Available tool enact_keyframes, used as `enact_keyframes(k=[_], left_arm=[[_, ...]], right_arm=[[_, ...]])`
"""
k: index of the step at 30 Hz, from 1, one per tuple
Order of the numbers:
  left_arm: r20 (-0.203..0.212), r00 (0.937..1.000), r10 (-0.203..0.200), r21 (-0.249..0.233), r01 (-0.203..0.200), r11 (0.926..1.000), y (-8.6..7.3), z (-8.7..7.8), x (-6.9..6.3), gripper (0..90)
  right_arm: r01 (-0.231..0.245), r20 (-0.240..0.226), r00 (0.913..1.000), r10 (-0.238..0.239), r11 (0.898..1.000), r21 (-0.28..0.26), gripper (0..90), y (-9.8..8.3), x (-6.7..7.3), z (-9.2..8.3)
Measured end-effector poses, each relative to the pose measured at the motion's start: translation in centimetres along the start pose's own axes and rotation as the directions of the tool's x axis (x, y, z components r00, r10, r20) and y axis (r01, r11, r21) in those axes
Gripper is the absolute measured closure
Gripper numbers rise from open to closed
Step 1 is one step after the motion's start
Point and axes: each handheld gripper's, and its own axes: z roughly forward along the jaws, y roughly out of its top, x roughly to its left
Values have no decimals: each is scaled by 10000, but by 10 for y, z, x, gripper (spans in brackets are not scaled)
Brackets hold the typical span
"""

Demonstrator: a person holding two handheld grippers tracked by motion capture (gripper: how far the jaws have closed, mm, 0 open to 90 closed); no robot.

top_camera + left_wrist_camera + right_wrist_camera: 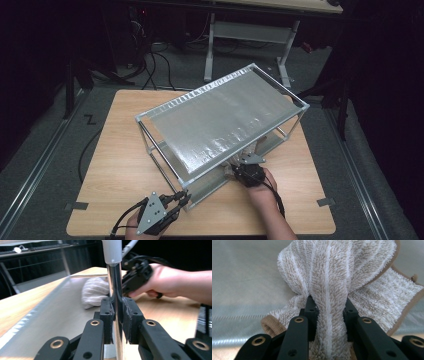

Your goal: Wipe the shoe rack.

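Soft, light towel (332,277) bunched between right gripper (329,312) jaws (pinch thick middle); left gripper (116,315) clamped on shelf post (115,285).

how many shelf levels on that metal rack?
2. The top shelf spans the rack frame; the lower shelf sits near the table, with the towel on it. Anything between would be hidden by the top panel.
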Motion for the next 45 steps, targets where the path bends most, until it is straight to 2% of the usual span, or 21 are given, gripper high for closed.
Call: enact_keyframes(k=[2, 8, 12, 16, 23, 28, 31, 33, 36, 38, 42, 45], left_arm=[[-173, 9998, 18, -16, -18, 10000, -1, -1, 5, 787], [-753, 9966, -323, -147, 313, 9994, -5, 2, 18, 791], [-873, 9952, -439, -213, 422, 9989, -6, 6, 22, 792], [-986, 9946, -315, -180, 299, 9994, -5, 11, 24, 790], [-749, 9963, -415, -259, 396, 9989, -4, 16, 24, 793], [-325, 9992, -231, -351, 219, 9991, -4, 15, 14, 793], [-152, 9999, -78, -304, 74, 9995, -3, 16, 9, 791], [-90, 9999, -50, -277, 48, 9996, -2, 15, 6, 791], [-21, 10000, -29, -314, 28, 9995, -3, 12, 2, 791], [-31, 10000, 21, -314, -22, 9995, -3, 11, 0, 789], [-2, 10000, -88, -391, 88, 9992, -4, 11, 0, 789], [23, 9999, -103, -381, 104, 9992, -4, 11, 0, 789]], right_arm=[[79, 33, 10000, -79, 10000, -21, 726, -2, 0, -2], [138, 160, 9998, -137, 9999, -5, 725, -11, 1, -13], [60, 222, 9997, -59, 10000, -6, 725, -17, -2, -19], [-18, 373, 9993, 18, 10000, 17, 725, -23, -3, -26], [-208, 565, 9982, 207, 9998, 5, 724, -34, -8, -37], [-410, 762, 9962, 412, 9992, -40, 720, -40, -12, -44], [-434, 917, 9947, 468, 9983, -388, 712, -41, -11, -53], [-507, 838, 9948, 581, 9949, -877, 706, -38, -7, -62], [-535, 366, 9976, 596, 9872, -1505, 701, -31, 8, -74], [-339, 51, 9994, 354, 9837, -1765, 696, -27, 22, -78], [25, -568, 9983, -128, 9839, -1787, 686, -19, 51, -72], [229, -820, 9959, -372, 9855, -1684, 683, -14, 67, -63]])
